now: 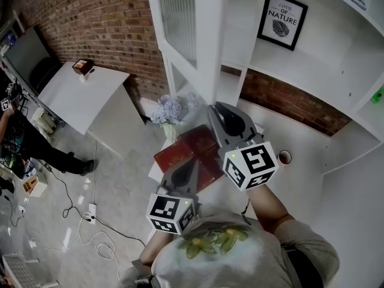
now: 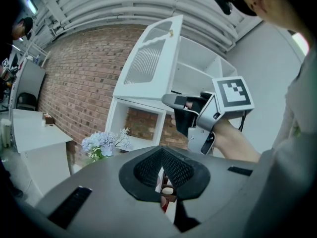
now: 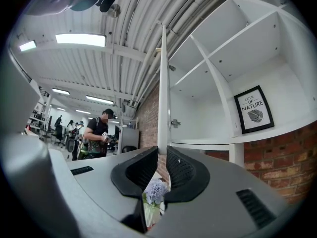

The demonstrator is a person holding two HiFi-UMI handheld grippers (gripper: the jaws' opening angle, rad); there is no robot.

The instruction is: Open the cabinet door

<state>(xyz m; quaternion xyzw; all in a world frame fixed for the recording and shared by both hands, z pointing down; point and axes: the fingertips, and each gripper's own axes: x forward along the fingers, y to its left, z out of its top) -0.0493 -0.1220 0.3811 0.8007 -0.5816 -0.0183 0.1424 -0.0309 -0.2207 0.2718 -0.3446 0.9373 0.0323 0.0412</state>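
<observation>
- The cabinet door [image 3: 162, 83] stands swung wide off the cabinet [image 3: 218, 108]. It is edge-on to the right gripper [image 3: 162, 153], long axis upright, directly ahead.
- The right gripper's jaws appear to pinch the door's lower edge at their tips.
- The left gripper [image 2: 162, 158], jaws closed on nothing, hangs farther from the cabinet.

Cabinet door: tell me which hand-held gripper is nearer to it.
Right. The right hand-held gripper has its jaws on either side of the cabinet door at its lower edge. The left hand-held gripper hangs lower, clear of it.
</observation>
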